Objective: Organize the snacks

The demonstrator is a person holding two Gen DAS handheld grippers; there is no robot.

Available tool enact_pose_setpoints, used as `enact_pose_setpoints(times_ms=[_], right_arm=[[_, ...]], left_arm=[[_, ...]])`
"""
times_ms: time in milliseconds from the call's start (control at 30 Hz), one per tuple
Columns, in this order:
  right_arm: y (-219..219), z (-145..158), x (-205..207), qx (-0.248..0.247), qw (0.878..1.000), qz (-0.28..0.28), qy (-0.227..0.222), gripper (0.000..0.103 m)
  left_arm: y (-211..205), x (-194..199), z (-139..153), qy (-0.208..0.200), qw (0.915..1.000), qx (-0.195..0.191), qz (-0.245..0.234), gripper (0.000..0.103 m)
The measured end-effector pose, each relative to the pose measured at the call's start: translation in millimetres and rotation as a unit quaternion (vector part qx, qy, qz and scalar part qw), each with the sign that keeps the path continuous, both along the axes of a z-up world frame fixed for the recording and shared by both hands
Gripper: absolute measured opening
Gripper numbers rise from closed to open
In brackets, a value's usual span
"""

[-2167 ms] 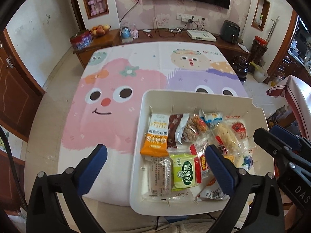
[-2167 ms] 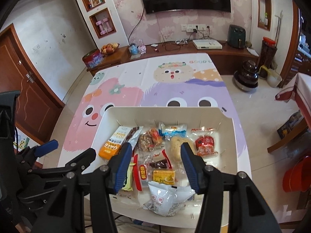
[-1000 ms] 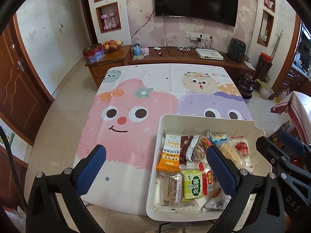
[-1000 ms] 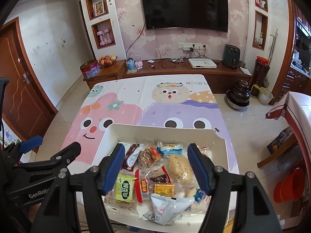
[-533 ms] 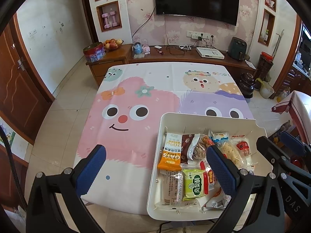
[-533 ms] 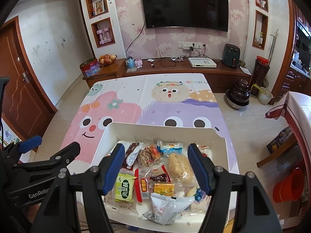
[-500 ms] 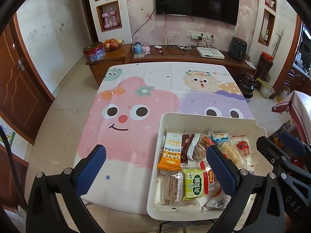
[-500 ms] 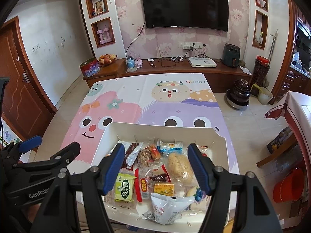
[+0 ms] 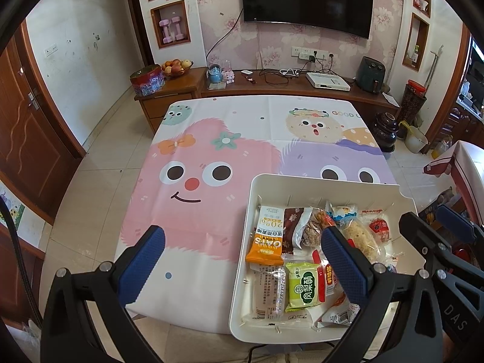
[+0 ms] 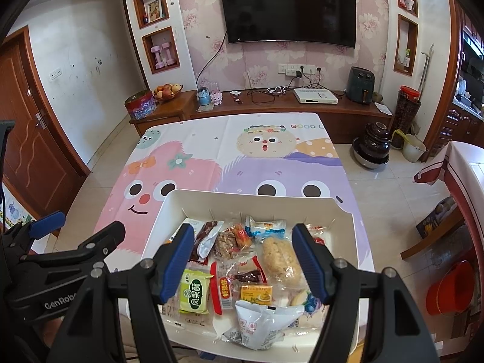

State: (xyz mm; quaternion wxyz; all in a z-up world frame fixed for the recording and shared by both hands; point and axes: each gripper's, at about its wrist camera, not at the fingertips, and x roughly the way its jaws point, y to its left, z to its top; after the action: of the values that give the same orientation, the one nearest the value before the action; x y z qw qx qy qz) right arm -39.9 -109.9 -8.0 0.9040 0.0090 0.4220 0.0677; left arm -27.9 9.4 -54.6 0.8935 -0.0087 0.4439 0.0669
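A white tray [image 9: 317, 183] [image 10: 242, 198] sits at the near right of the table and holds several wrapped snacks. Among them are an orange oat bar [image 9: 266, 236], a green pastry pack [image 9: 304, 286] [image 10: 195, 295], a pale puffed cake [image 10: 281, 257] and a white bag [image 10: 260, 323]. My left gripper [image 9: 242, 260] hovers open above the tray's left rim, one blue finger over the cloth, the other over the snacks. My right gripper [image 10: 243, 260] hangs open above the middle of the tray, nothing between its fingers. Each gripper shows at the other view's edge.
The table wears a cartoon cloth [image 9: 211, 163] with pink and purple faces. Behind it a wooden sideboard [image 10: 272, 106] carries a fruit bowl, a tin and a set-top box. A dark jar [image 10: 373, 143] and a red bucket [image 10: 447, 290] stand on the floor at right.
Since the earliest frames both grippers have drawn back and up from the tray, so more of the room shows. Over the last second nothing has shifted.
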Motion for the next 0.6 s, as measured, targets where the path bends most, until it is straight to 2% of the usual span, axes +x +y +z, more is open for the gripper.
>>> enact_pose_setpoints(times_ms=[600], right_arm=[[-0.2,0.5,0.6,0.0,1.0,0.0,0.001,0.068]], left_arm=[[1.4,-0.8,-0.5,0.002,1.0,-0.002,0.0,0.103]])
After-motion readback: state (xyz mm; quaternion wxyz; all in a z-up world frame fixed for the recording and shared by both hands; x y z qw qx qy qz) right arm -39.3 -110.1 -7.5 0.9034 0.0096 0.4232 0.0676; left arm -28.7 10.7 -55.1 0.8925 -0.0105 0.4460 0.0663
